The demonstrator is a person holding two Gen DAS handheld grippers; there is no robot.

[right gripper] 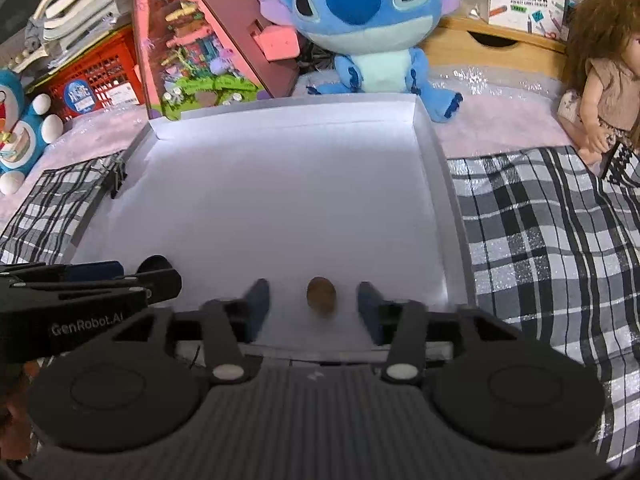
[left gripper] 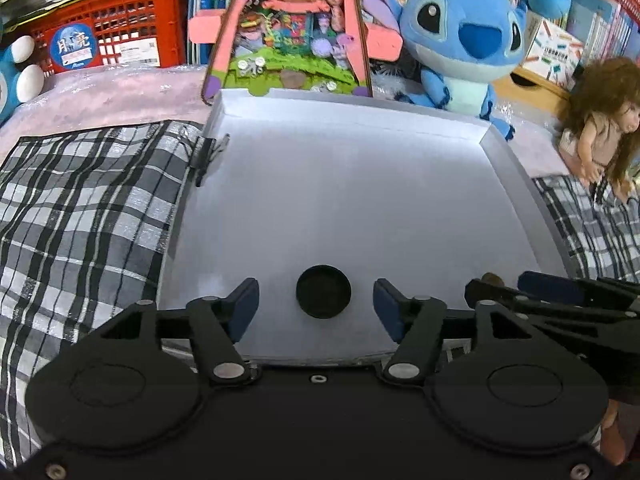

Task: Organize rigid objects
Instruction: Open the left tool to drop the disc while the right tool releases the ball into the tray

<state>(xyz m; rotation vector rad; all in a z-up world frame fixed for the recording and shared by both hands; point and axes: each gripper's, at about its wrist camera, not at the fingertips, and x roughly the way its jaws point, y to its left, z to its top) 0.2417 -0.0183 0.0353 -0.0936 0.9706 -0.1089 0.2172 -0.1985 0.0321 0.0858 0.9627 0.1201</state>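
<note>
Both objects were found lying in the white tray (right gripper: 432, 184): a black cap (left gripper: 323, 291) between the spread fingers of the left gripper (left gripper: 316, 309), a brown nut-like piece (right gripper: 321, 295) between the spread fingers of the right gripper (right gripper: 314, 307). Neither was pinched. No further items to sort were seen.

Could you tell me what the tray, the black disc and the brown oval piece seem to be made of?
Tray: white card, matte, with folded corners.
Black disc: probably plastic, matte, hollow like a cap.
Brown oval piece: possibly wood or a nut; too blurred to tell.
</note>
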